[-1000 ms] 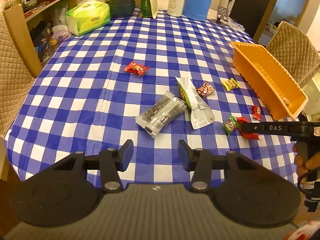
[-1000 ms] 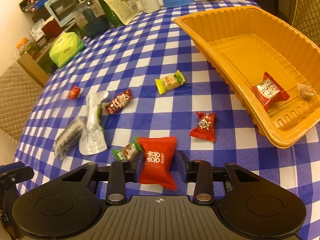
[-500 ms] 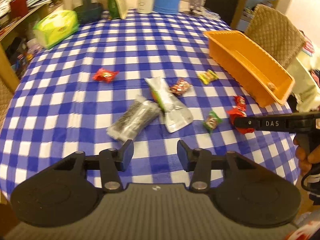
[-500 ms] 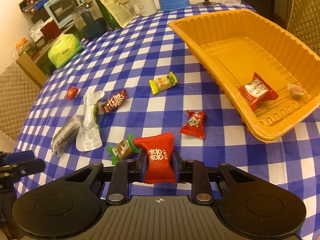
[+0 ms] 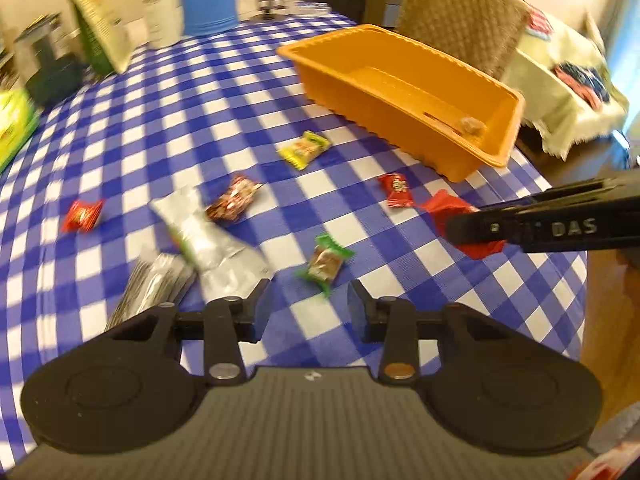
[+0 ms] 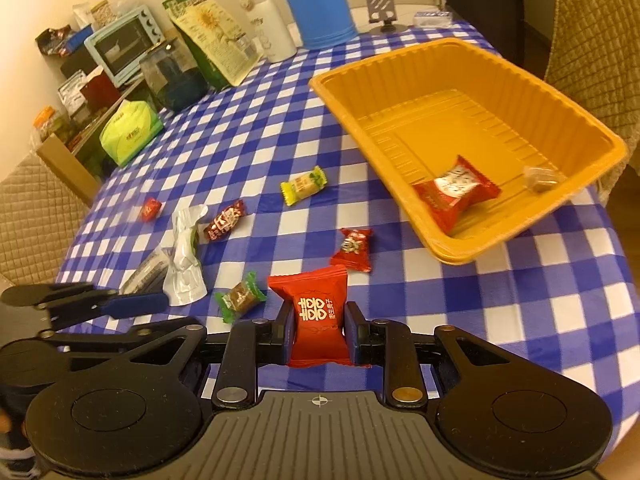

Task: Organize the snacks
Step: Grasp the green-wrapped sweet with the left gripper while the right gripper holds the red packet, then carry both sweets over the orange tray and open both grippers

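- R wrist view: right gripper [image 6: 316, 330] clenched on a red packet [image 6: 318, 314], pads pressing both its sides, lower centre of frame; packet stands upright w/ white characters printed on its front, too stylised to read for sure.
- L wrist view shows same red packet [image 5: 460, 220] only as a corner poking past a black finger at right edge; that finger reads "DAS".
- Left gripper [image 5: 308, 304], bottom centre of its own view, jaws closing w/ nothing between them; green-wrapped candy [image 5: 325, 262] lies on the cloth just above the gap, not touched.
- R view alone shows the inside of the orange tray [image 6: 400, 68] at upper right: a red-and-white packet [image 6: 456, 190] plus a small brown candy [image 6: 540, 178] near its right corner. L view sees only the brown candy [image 5: 470, 125] over the tray wall.
- Loose on the blue-checked tablecloth [image 6: 248, 144], mid-frame in R view: yellow candy [image 6: 303, 185], small red candy [image 6: 353, 249], dark red candy [image 6: 224, 220], silver pouch [image 6: 185, 256].
- Background, top of R view: blue jug [image 6: 316, 0], sunflower-print bag [image 6: 212, 36]; its text too small to read.
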The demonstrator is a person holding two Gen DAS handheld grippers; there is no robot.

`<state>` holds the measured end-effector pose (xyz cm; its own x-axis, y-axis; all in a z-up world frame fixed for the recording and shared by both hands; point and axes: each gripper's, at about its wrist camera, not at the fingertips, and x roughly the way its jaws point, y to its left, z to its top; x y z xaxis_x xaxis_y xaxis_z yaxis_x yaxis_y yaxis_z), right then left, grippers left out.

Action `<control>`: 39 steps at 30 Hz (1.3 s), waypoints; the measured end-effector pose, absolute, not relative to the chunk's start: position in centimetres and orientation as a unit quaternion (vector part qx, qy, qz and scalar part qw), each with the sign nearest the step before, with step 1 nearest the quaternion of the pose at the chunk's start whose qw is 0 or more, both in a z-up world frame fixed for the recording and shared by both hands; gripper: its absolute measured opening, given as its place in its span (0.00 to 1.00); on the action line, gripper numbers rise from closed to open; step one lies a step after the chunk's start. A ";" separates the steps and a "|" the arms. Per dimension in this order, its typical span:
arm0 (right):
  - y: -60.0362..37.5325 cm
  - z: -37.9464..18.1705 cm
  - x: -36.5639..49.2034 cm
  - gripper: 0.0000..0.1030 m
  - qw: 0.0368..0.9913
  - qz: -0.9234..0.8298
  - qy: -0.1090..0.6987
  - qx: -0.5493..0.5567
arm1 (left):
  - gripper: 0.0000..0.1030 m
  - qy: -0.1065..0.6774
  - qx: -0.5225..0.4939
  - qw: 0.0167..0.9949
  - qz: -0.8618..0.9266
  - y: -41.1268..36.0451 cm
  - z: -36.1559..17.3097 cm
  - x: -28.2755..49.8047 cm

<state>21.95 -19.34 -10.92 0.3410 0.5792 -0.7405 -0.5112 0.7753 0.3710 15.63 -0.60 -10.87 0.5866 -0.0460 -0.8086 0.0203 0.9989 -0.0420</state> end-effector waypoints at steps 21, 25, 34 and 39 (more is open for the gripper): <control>-26.1 -11.5 21.2 0.25 0.834 0.243 0.488 0.087 | 0.21 0.485 0.055 0.871 -0.057 -2.3 -13.9 20.4; -26.7 -11.6 21.2 0.25 0.834 0.241 0.489 0.087 | 0.18 0.488 0.041 0.870 -0.054 -2.2 -13.8 20.4; -28.0 -10.6 21.6 0.25 0.837 0.252 0.480 0.081 | 0.18 0.477 -0.003 0.878 -0.041 -1.7 -11.3 19.4; -29.0 -9.2 22.2 0.25 0.841 0.260 0.468 0.081 | 0.18 0.461 -0.028 0.886 -0.041 -2.0 -8.8 19.0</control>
